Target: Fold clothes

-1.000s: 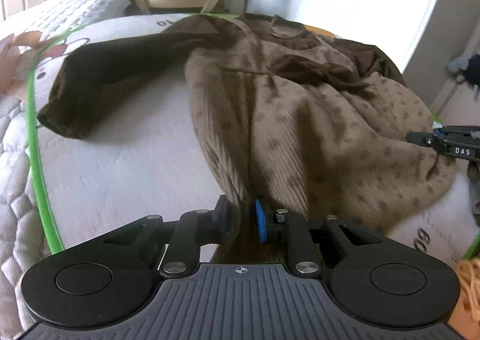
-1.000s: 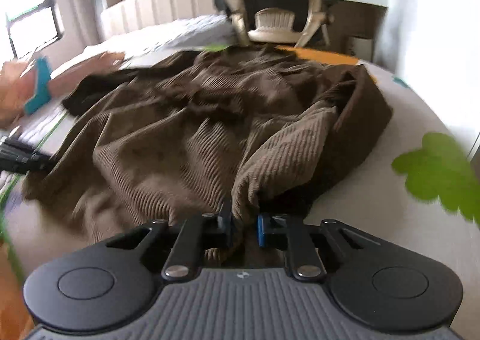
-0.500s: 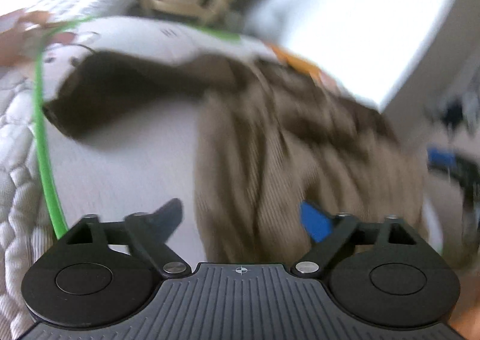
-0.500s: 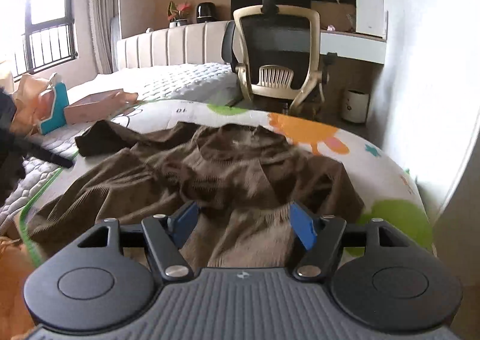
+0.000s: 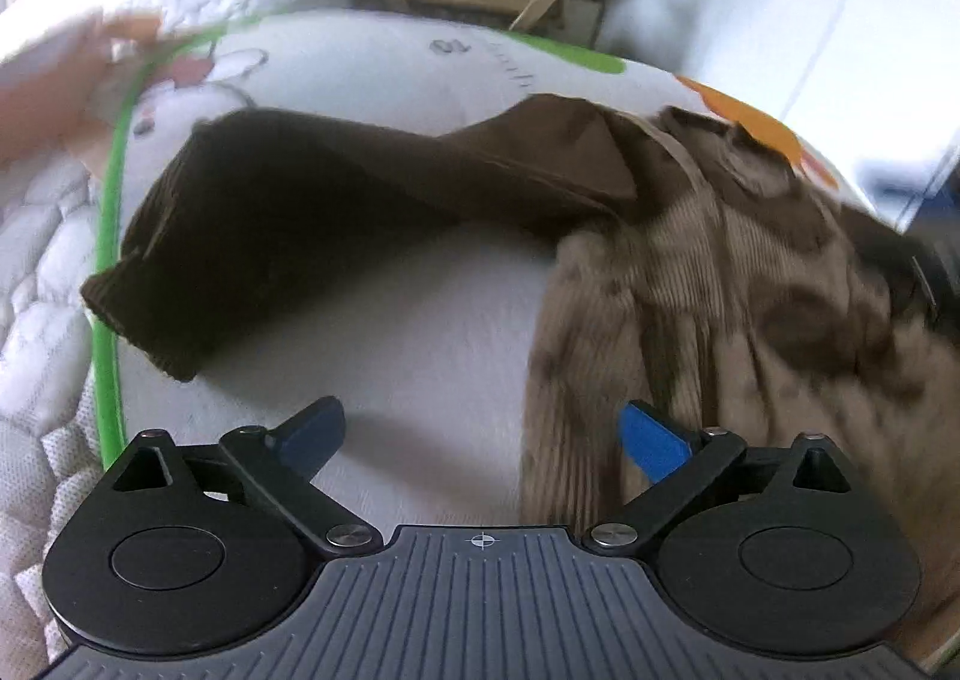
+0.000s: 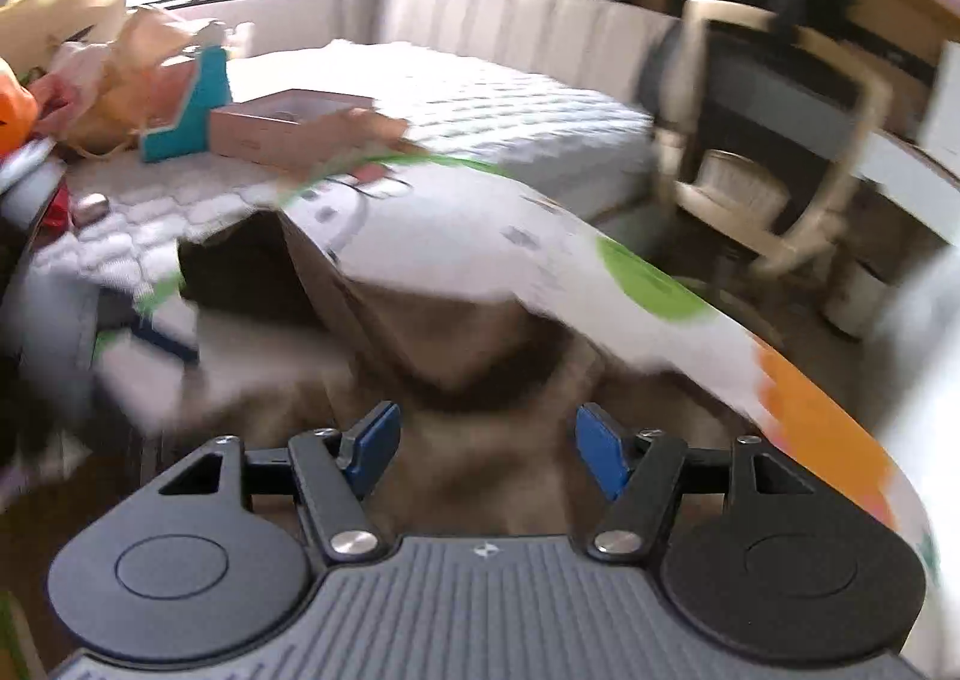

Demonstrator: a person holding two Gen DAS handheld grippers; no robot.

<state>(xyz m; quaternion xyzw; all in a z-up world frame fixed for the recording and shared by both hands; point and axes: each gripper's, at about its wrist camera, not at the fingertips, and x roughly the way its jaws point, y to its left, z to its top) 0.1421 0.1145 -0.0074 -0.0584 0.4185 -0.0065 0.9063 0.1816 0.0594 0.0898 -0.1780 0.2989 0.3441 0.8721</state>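
A brown corduroy garment [image 5: 690, 284] lies crumpled on a white printed mat [image 5: 384, 308]. Its dark sleeve [image 5: 288, 218] stretches out to the left. My left gripper [image 5: 480, 434] is open and empty, just in front of the garment's lighter folded-over body. In the right wrist view the garment [image 6: 432, 332] is blurred, with the sleeve end [image 6: 240, 266] at the left. My right gripper [image 6: 486, 446] is open and empty above the brown cloth.
The mat lies on a quilted white bed [image 6: 480, 98]. A cardboard box [image 6: 282, 122], a teal object [image 6: 192, 116] and bags sit at the bed's far left. A beige office chair [image 6: 768, 140] stands beyond the bed. A wall is at the right [image 5: 780, 8].
Both grippers were shut on the garment a second ago. They have let go of it, opened wide and swung left toward the sleeve side. The garment has dropped onto the mat.
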